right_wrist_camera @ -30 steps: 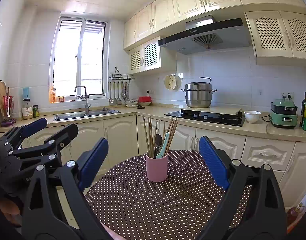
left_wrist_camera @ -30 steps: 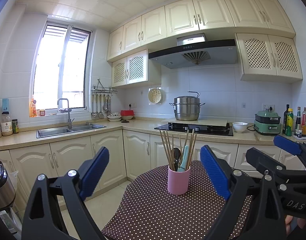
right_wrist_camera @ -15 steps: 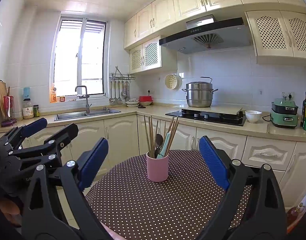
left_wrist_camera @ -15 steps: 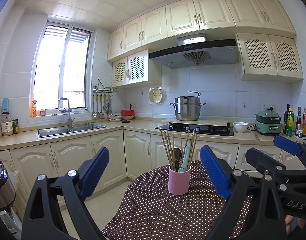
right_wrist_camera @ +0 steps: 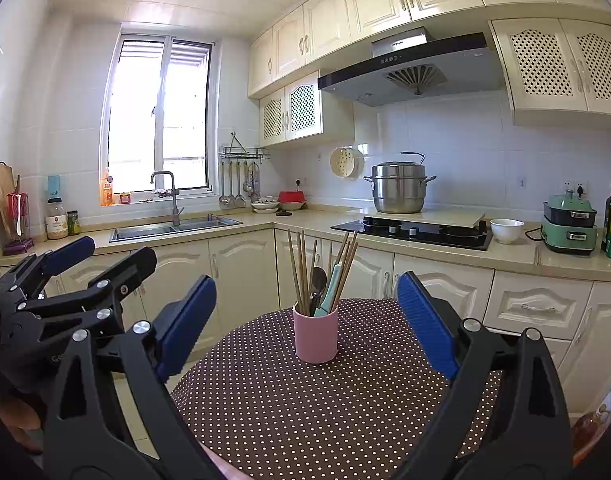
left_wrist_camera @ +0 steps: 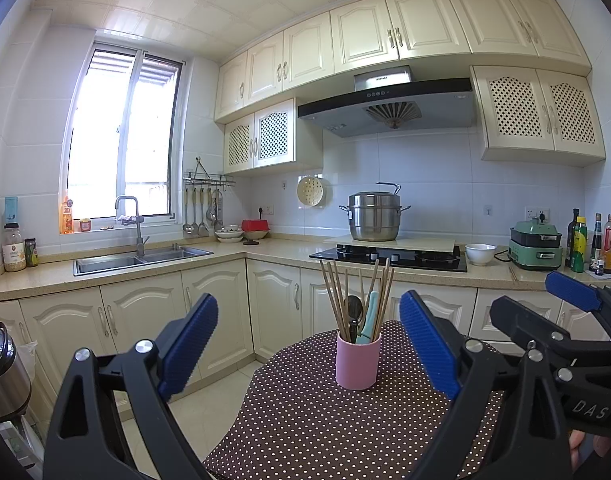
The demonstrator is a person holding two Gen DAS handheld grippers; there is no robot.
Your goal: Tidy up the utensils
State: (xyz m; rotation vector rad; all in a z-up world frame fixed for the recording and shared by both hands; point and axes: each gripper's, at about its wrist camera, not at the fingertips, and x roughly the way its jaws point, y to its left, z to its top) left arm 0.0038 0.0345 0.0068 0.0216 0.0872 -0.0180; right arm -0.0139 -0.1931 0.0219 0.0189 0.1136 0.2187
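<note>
Utensils [left_wrist_camera: 355, 306] stand upright in a pink cup [left_wrist_camera: 357, 360] at lower centre of the left wrist view: wooden chopsticks, a dark spoon, a pale teal handle. The cup sits on a brown polka-dot table [left_wrist_camera: 305, 420]. The left gripper [left_wrist_camera: 309, 344] is spread wide and holds nothing, the cup ahead between its blue pads. The right gripper [left_wrist_camera: 577, 304] shows at the right edge.

In the right wrist view, the pink cup [right_wrist_camera: 315, 334] and utensils [right_wrist_camera: 323, 276] sit centre frame. The right gripper [right_wrist_camera: 307, 320], wide open and empty, frames them. The left gripper [right_wrist_camera: 73, 264] is at left. A sink [right_wrist_camera: 173, 228] and steel pot [right_wrist_camera: 399, 190] lie behind.
</note>
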